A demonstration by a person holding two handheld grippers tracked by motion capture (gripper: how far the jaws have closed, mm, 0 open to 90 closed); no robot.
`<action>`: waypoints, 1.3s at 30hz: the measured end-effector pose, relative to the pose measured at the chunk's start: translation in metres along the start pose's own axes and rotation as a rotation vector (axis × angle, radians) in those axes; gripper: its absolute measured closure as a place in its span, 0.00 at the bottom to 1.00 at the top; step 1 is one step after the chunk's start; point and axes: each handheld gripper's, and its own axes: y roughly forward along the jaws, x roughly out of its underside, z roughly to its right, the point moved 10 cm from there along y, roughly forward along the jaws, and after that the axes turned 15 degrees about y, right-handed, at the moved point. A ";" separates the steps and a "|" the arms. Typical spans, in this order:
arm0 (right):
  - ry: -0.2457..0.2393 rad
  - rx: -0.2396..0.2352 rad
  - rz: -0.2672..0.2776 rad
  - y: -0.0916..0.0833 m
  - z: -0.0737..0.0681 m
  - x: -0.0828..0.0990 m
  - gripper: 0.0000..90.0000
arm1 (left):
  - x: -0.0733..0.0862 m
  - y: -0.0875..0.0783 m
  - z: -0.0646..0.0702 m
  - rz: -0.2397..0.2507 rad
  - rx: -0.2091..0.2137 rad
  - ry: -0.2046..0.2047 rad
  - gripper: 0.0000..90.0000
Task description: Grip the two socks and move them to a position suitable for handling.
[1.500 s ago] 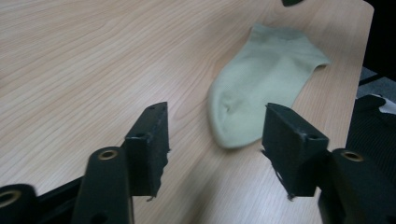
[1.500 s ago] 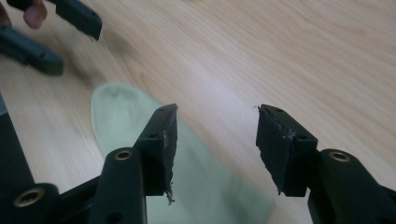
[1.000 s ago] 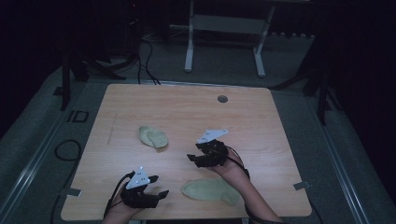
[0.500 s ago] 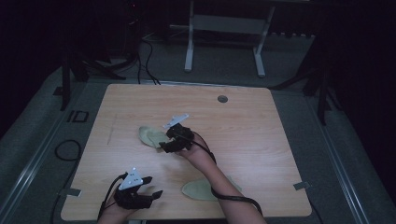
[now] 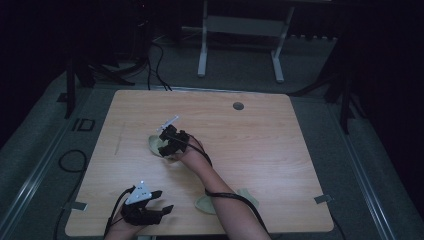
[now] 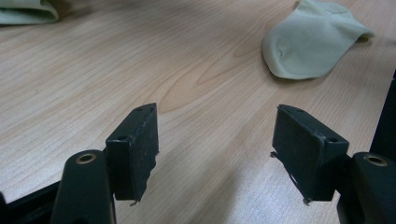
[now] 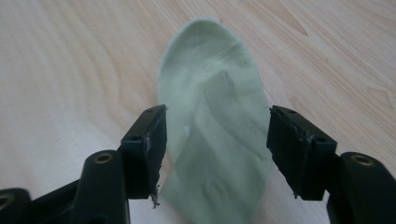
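Sock (image 7: 212, 121) now between the right claw's (image 7: 215, 149) just-widened jaws, unpinched, claw newly arrived from the near sock (image 5: 210, 204), bare desk (image 7: 70, 70) either side, left claw (image 6: 215, 149) apart.

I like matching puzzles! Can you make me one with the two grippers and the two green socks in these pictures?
1. right gripper
2. left gripper
3. far sock
4. near sock

a. partly under the person's forearm
b. jaws open above bare wood at the table's near edge
c. lying flat between open jaws
d. reaching to mid-table, jaws just been opening

Pairs: 1-d, 2-b, 3-c, 4-a
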 end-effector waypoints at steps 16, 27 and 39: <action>0.004 0.026 -0.016 0.034 -0.001 0.001 0.68 | -0.001 -0.004 -0.001 0.020 0.003 -0.015 0.35; -0.071 0.036 -0.030 0.009 0.002 0.001 0.86 | -0.001 -0.003 -0.001 0.014 0.009 -0.021 0.35; -0.116 0.028 -0.019 -0.042 0.021 0.012 0.86 | -0.003 -0.003 0.000 0.013 -0.002 -0.015 0.35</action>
